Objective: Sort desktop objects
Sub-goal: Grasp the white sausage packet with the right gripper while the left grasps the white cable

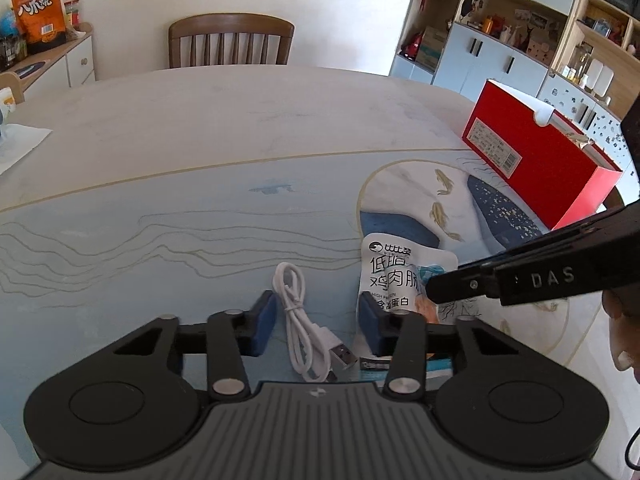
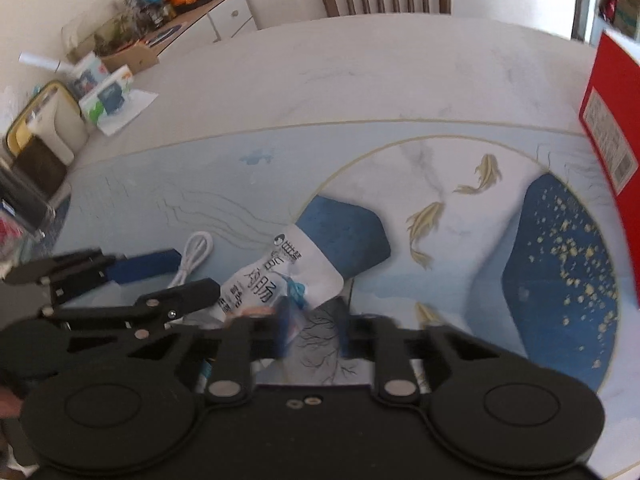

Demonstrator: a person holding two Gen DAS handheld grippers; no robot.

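The left claw [image 1: 318,322] stands wide, straddling the white cable [image 1: 308,328] for a pinch. The right claw [image 2: 312,334], half-open, brackets the snack packet [image 2: 280,276]; the red box [image 1: 536,152] waits at two o'clock on the counter [image 1: 240,128].

Left wrist view: looks along my left gripper [image 1: 318,322], low and close over the table's near edge, facing the far edge and chair [image 1: 231,40]. Right wrist view: likewise low, angled leftward. Shared: white cable [image 1: 302,320] [image 2: 192,260], snack packet [image 1: 394,276] [image 2: 276,280], red box [image 1: 536,152] [image 2: 612,128].
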